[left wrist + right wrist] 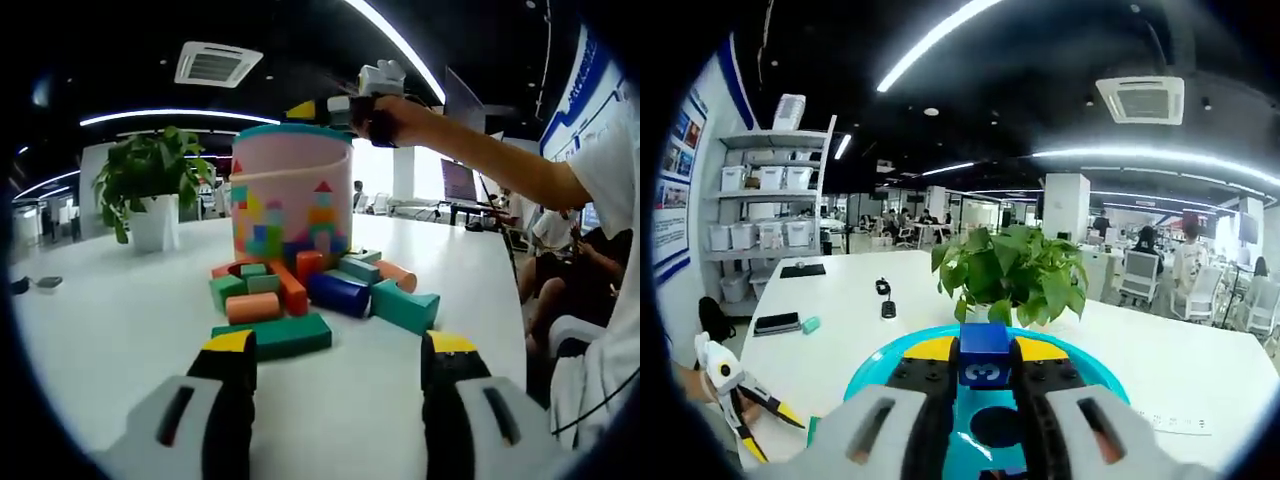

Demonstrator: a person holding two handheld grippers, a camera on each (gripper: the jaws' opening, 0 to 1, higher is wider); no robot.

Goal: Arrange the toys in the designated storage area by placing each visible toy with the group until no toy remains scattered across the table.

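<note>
Blue block (985, 362) pinched in my right fingers (983, 372), centre frame over the bucket (872, 372); left fingers (340, 362) wide, facing scattered blocks (300, 295).

1. The left gripper view sits low over the white worktop (120, 330), looking level past its own fingers (232, 362) at the block pile (310, 295) and the tall bucket (291, 190) just beyond them.
2. The right gripper view rides high, right above the bucket's blue rim (870, 372), facing across the worktop toward the potted plant (1008, 272) ahead of its fingers (931, 352).
3. Both views share the bucket, the plant and the worktop; each also catches the other gripper.
</note>
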